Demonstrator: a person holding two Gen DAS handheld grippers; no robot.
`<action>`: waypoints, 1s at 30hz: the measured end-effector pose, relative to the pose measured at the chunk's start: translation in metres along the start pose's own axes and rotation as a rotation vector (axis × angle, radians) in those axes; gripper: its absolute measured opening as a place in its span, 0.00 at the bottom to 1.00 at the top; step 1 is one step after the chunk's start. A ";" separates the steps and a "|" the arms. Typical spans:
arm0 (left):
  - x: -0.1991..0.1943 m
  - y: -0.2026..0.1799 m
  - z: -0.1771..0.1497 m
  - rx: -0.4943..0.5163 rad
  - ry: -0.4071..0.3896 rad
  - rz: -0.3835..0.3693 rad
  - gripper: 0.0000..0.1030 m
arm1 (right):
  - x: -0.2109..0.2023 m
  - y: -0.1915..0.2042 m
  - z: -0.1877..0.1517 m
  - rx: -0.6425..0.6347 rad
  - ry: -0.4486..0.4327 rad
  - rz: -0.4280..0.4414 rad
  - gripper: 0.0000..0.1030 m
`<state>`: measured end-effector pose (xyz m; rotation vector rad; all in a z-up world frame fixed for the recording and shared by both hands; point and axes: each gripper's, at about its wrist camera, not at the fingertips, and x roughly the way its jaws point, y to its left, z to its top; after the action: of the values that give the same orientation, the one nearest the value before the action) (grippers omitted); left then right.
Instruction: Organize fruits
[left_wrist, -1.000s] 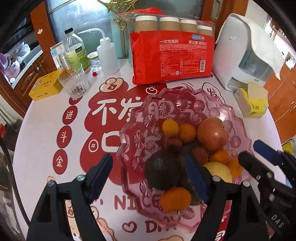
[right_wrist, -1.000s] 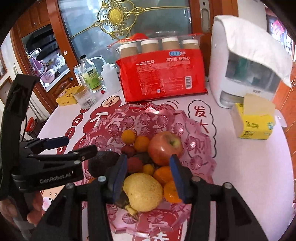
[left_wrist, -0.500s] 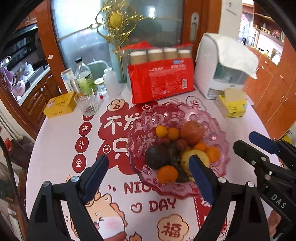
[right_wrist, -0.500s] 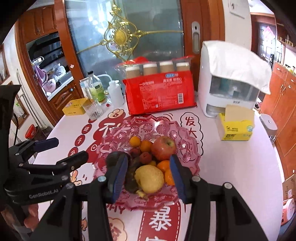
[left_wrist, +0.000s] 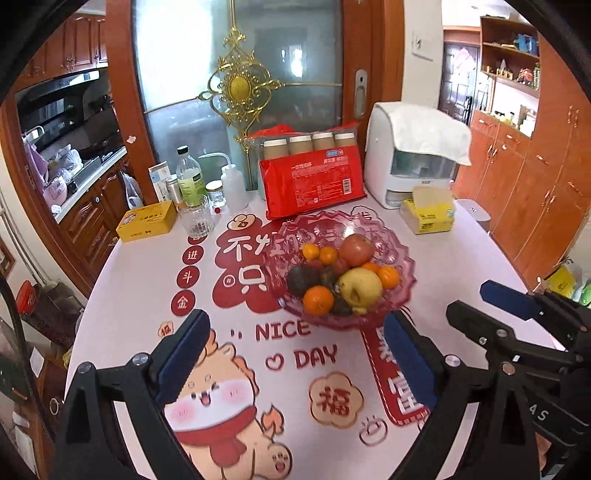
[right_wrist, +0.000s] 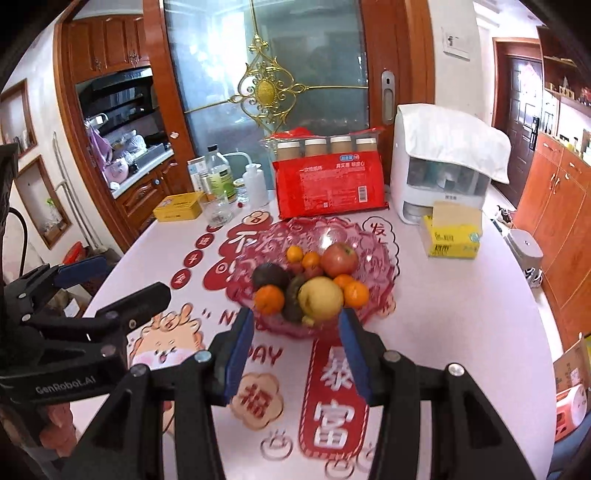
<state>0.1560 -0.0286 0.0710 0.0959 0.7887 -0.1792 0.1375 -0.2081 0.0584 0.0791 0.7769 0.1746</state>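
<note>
Both tongs had withdrawn from the bowl (left_wrist: 400, 258) and risen above the table (left_wrist: 140, 273). A second earlier each pair framed the fruit at close range; at this moment the bowl sat well ahead of both, near the middle of the table.

Left tongs (left_wrist: 295, 354): the jaws were opening, already wide apart, with nothing between them but the printed cloth (left_wrist: 295, 332). Earlier they straddled the dark fruit (left_wrist: 303, 279) at a narrower gap; that fruit remained in the bowl.

Right tongs (right_wrist: 297, 347): the jaws stood partly open at about the same gap as before, empty. The pear (right_wrist: 320, 298) that had lain between them now rested in the bowl, beyond the tips.

Fruit location: all visible fruit was heaped in the bowl, namely the apple (right_wrist: 340, 259), the pear, the dark fruit, several oranges (right_wrist: 269, 300) and small red pieces. No fruit lay loose on the table in either view.

Assessment: with both tongs empty, clear of the bowl and backing off, and every fruit gathered in one place, the task appeared complete or very nearly so. No further pick seemed to be called for.
</note>
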 end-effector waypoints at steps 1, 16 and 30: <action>-0.008 -0.001 -0.007 -0.004 -0.009 -0.002 0.95 | -0.006 0.002 -0.007 0.002 -0.005 0.001 0.48; -0.085 -0.023 -0.117 -0.019 -0.084 0.092 0.99 | -0.077 0.017 -0.110 0.067 -0.009 -0.004 0.55; -0.084 -0.042 -0.143 -0.020 -0.024 0.088 0.99 | -0.093 0.009 -0.141 0.116 -0.018 -0.116 0.57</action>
<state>-0.0101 -0.0377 0.0299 0.1094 0.7611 -0.0891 -0.0275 -0.2152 0.0236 0.1449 0.7713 0.0184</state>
